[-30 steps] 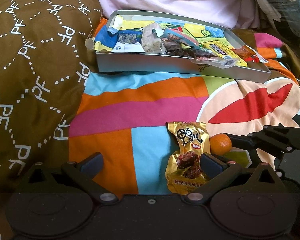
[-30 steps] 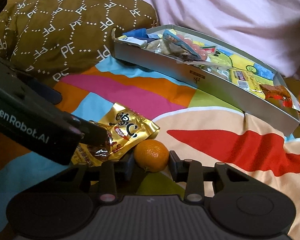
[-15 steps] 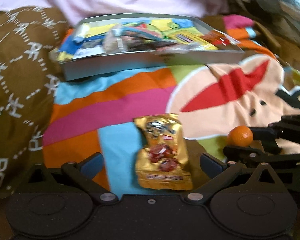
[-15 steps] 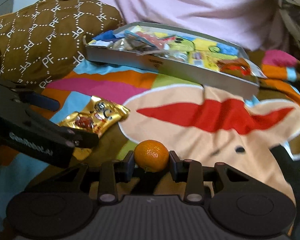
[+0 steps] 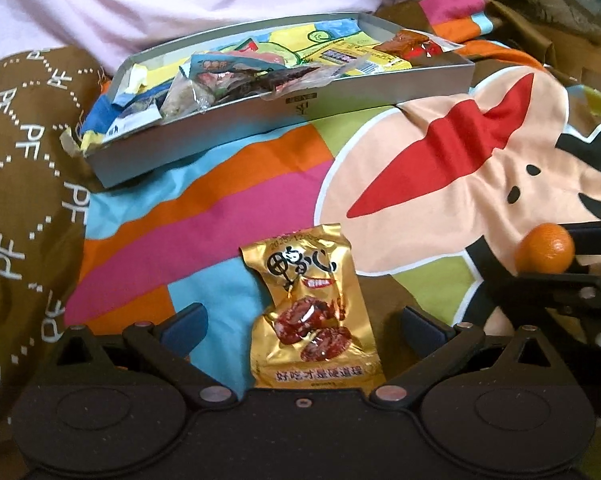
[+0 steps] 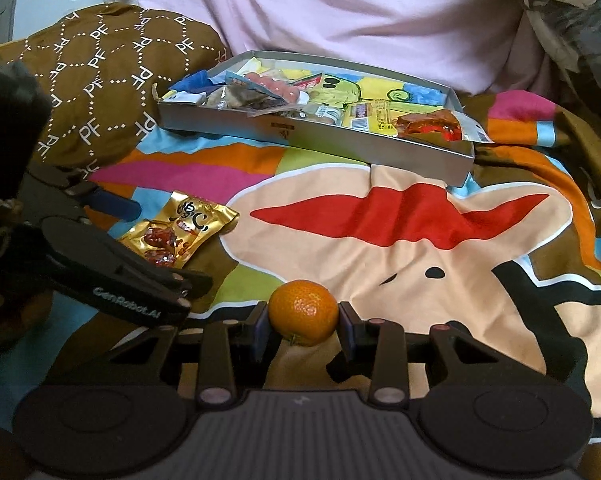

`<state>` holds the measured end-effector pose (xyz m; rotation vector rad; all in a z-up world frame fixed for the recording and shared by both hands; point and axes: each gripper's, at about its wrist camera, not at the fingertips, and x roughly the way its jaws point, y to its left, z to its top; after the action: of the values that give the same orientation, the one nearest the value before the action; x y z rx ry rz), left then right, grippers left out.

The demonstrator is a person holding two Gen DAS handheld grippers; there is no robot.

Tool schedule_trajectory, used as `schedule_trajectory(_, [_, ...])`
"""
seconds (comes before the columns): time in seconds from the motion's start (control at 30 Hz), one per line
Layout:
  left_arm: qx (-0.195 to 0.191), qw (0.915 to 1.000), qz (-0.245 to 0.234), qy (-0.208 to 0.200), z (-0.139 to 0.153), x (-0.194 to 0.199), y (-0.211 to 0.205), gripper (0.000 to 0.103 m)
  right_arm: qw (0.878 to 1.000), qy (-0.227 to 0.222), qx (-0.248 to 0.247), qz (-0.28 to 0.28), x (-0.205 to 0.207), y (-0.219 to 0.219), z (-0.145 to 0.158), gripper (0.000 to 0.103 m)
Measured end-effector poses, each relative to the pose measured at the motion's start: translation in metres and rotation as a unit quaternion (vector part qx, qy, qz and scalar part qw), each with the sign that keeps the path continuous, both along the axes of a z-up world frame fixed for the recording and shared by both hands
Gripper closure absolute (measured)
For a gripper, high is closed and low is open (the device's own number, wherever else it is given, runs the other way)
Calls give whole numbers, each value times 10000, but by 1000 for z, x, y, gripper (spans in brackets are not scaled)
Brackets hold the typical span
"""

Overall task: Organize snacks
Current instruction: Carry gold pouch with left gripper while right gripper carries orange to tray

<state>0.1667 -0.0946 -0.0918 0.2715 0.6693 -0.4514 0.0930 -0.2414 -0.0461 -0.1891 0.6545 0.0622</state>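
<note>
Silver-grey cardboard tray at twelve o'clock holds crinkly snack packets over printed paper. Right gripper clamps a dimpled mandarin. Left gripper stands wide, its pads clear of the glossy gold snack pouch lying on the patchwork quilt.

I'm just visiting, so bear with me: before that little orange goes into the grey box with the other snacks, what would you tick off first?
1. Right tool clamped on the orange: ok, pads press both sides.
2. Orange lifted off the blanket: cannot tell.
3. Grey box has room: ok, bare patch in the middle.
4. Path to the box unobstructed: ok.
5. Left tool free: ok, open around the gold packet, not gripping.
6. Box sitting level: not ok, it tilts on the bedding.
</note>
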Motion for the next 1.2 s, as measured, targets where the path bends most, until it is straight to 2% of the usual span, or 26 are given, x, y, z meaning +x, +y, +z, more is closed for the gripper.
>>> schedule_trajectory(0.1, [52,9999,45,-88,0,2,-1,5,10000,1,1,-1,-2,0,0,63])
schedule_trajectory(0.23, [25,9996,206,-192,2,2,3,18,10000,-27,24,-46,-5,-2,-1,63])
schedule_trajectory(0.3, [9,9996,202,-213,2,0,3,27,10000,-20,31,-44,-6,-2,-1,63])
schedule_trajectory(0.37, [65,9996,123,-258,3,-3,2,45,10000,-12,23,-30,-6,-1,-2,63])
schedule_trajectory(0.53, [122,9996,44,-234,4,-4,1,51,10000,-3,-8,-3,-7,2,-4,63])
schedule_trajectory(0.73, [-139,9998,141,-58,9,0,8,58,10000,-14,-47,9,-8,4,-5,63])
schedule_trajectory(1.03, [-637,9974,248,232,16,5,17,61,9999,-12,-138,3,-7,7,-7,63])
schedule_trajectory(1.2, [-762,9965,309,130,23,4,20,61,9999,-17,-131,-39,-6,6,-7,63])
